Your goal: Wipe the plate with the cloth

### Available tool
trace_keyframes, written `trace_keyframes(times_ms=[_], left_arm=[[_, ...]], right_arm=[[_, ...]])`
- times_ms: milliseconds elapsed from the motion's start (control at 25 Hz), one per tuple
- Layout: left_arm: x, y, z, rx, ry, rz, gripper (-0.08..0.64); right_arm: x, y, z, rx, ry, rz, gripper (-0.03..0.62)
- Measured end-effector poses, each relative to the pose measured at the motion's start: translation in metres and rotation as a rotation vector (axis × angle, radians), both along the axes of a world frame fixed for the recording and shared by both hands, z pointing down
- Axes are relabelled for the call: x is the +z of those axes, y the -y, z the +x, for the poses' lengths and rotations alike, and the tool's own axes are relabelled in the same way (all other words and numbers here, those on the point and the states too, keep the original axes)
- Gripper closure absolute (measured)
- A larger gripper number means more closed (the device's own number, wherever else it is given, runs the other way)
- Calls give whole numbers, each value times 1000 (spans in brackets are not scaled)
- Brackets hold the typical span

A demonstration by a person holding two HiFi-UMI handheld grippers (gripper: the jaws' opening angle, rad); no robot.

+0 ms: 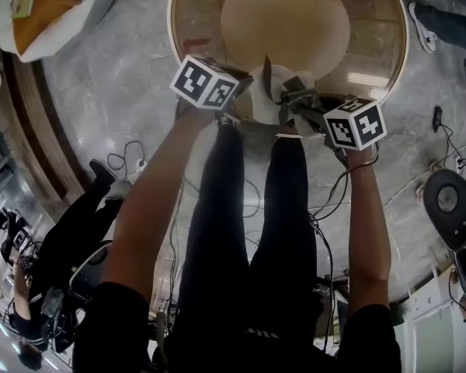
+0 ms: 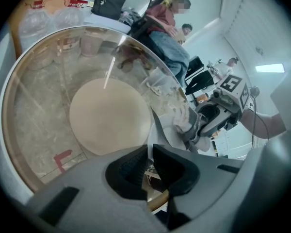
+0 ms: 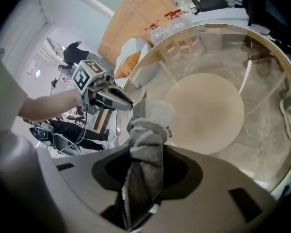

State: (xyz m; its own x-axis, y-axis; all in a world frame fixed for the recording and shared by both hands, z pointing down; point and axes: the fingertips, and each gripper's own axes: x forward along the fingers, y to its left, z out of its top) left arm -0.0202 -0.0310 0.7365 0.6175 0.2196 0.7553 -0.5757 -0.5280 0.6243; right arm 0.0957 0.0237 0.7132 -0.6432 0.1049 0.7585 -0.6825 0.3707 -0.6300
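plate (image 1: 262, 106) is largely hidden behind left gripper (image 1: 241, 84) and right gripper (image 1: 293, 98) | cloth (image 3: 145, 144) lower end is covered by gripper body | glass table (image 1: 392, 61) far side is cut off by top edge

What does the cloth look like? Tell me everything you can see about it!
The cloth is grey with paler stripes and looks soft and fuzzy, like a towel. It is bunched and twisted into a thick roll. The right gripper has its jaws shut on it, and the rest trails back between them. Its bunched front end presses against the white plate, which the left gripper holds by the rim above the round glass table.
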Motion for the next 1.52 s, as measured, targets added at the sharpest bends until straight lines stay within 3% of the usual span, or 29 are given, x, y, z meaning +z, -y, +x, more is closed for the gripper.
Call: trace_keyframes(times_ms=[240,480,760,1040,1320,1520], left_arm=[[2,-1,6,5,7,5,526],[2,2,5,6,5,7,526],[0,-2,1,23,3,23,526],[0,-12,-9,43,10,17,526],[-4,-9,-10,56,24,16,526],[-2,-4,-5,66,31,15,526]], right_arm=[[4,-38,-6,-27,17,-41,446],[5,-51,-49,-100,54,-70,446],[9,-42,-88,-106,102,-90,446],[8,-31,-87,-186,79,-52,446],[3,0,-81,-332,-2,0,445],[6,16,-65,-301,20,-10,445]])
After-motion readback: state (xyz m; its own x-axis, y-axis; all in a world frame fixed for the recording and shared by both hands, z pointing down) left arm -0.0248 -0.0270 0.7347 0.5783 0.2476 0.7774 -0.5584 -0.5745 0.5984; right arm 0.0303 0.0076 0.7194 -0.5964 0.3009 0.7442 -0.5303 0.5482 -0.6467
